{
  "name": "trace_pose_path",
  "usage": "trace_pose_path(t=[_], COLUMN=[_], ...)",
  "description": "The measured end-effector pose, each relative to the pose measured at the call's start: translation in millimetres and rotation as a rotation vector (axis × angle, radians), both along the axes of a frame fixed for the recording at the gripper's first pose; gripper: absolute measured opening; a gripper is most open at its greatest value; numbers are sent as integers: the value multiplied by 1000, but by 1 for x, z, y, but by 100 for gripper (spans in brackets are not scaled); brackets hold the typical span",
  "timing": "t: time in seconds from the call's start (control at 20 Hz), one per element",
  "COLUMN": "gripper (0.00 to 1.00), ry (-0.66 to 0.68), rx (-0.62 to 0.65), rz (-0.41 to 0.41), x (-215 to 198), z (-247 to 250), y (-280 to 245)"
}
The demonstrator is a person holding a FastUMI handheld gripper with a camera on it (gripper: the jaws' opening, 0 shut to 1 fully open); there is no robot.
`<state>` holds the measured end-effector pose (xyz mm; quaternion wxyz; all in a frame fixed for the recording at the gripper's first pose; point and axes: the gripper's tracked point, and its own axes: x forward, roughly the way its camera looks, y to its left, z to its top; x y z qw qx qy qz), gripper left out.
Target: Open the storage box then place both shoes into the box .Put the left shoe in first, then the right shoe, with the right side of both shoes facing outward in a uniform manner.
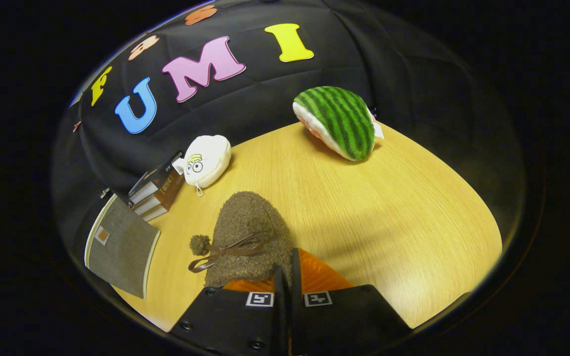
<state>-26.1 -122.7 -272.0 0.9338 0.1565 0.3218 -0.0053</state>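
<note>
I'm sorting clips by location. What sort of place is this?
Likely a staged recording booth: a wooden tabletop backed by black cloth, dressed with props, a watermelon plush, a white plush and books. The gripper is shut on a brown fuzzy shoe.

I'm looking into a staged recording booth, not a lived-in room. Beyond my gripper's fingers a black cloth wall (275, 99) closes off a pale wood-grain tabletop (364, 207). Props sit along its far side: a plush watermelon slice (337, 121) well ahead, a white plush pouch with cartoon eyes (208, 160) ahead to the left, a small stack of books (159, 193) beside it, and a grey fabric-covered box (121, 244) nearer on the left.
</note>
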Motion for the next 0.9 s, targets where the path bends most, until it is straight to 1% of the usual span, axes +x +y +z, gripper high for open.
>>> trace_pose_path(t=[0.1,0.2,0.35,0.55,0.65,0.7,0.85,0.9], gripper=[8,8,8,8,8,8,7,8], ry=[-22,-60,-128,-186,-188,-181,-176,-171], rx=[37,73,96,106,170,183,194,216], rz=[12,45,120,215,249,256,259,259], x=[-5,-10,-13,-9,-9,-7,3,6], z=[24,55,101,148,162,164,166,168], y=[15,41,91,168,213,232,280,297])
